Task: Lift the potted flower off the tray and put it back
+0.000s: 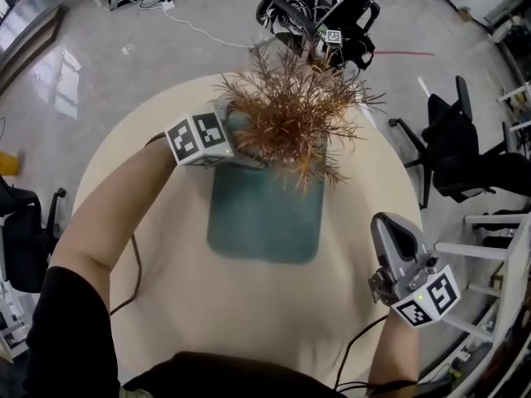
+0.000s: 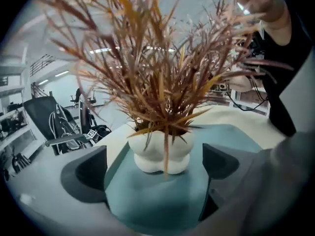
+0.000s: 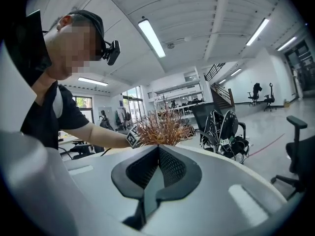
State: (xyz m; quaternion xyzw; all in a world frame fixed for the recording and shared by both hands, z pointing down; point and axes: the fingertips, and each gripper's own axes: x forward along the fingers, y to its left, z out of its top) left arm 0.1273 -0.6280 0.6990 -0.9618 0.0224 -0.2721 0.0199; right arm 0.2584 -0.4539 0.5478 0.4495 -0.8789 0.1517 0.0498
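Note:
The potted flower (image 1: 294,110) has spiky red-brown leaves and a lumpy white pot (image 2: 160,151). It stands upright on the far end of the teal tray (image 1: 261,222) on the round beige table (image 1: 166,305). My left gripper (image 1: 241,154) reaches in at the plant's left side, its tips under the leaves. In the left gripper view its jaws (image 2: 156,173) stand wide open on either side of the pot, pads clear of it. My right gripper (image 1: 390,226) hovers over the table's right edge, shut and empty (image 3: 157,151), pointing toward the plant (image 3: 162,128).
Black office chairs stand beyond the table (image 1: 332,15) and at its right (image 1: 465,148). A white rack (image 1: 498,247) is close to the right gripper. A thin cable (image 1: 133,264) lies on the table by my left arm.

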